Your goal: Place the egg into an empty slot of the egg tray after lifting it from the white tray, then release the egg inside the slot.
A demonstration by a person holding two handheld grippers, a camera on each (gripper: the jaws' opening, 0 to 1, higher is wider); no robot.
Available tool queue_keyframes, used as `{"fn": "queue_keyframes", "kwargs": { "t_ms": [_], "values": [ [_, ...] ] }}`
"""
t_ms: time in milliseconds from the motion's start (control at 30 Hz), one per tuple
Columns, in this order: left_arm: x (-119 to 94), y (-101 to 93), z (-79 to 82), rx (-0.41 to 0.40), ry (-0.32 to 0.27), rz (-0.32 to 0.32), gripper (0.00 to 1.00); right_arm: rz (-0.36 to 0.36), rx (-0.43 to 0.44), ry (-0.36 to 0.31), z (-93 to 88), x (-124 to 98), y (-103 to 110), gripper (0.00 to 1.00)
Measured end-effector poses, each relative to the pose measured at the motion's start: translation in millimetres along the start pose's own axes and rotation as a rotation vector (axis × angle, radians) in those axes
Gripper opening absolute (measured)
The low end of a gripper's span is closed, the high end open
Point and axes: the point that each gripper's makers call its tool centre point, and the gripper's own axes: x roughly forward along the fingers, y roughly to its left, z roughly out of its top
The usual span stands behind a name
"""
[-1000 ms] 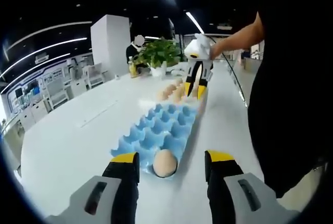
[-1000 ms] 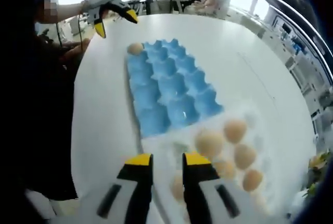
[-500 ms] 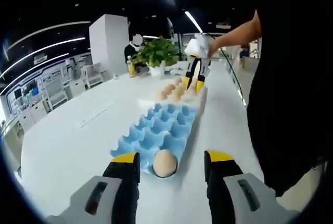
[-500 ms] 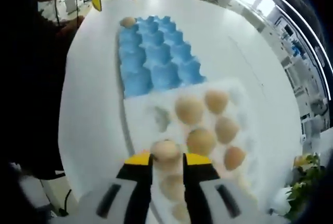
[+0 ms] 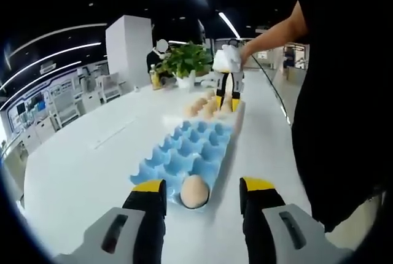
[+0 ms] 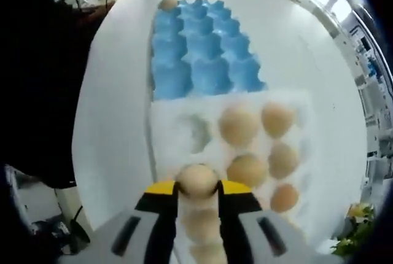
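The right gripper point(image 6: 198, 189) pinches an egg point(image 6: 197, 180) at the white tray's point(image 6: 169, 130) near edge; the left gripper point(image 5: 201, 189) gapes empty behind the blue tray's point(image 5: 191, 148) filled corner slot

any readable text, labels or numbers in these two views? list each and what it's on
None readable.
Blue moulded egg tray: no print or label.
White tray holding the tan eggs: plain, blurred in the right gripper view.
Tan egg between the right gripper jaws: no visible stamp.
Left gripper, black with yellow tips: no visible lettering.
Background shelves and screens in the left gripper view: too small to read.
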Motion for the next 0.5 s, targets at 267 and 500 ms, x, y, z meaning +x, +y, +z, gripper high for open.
{"fn": "queue_keyframes", "kwargs": {
  "t_ms": [267,500],
  "values": [
    [-3,0.1,-0.3,-0.007,-0.010,0.019,0.47,0.000,0.066,0.094,0.9,2,-1,0.24],
    [-5,1.7,-2.2,-0.006,-0.007,0.019,0.47,-0.015,0.084,0.001,6.3,-25,1,0.23]
  ]
}}
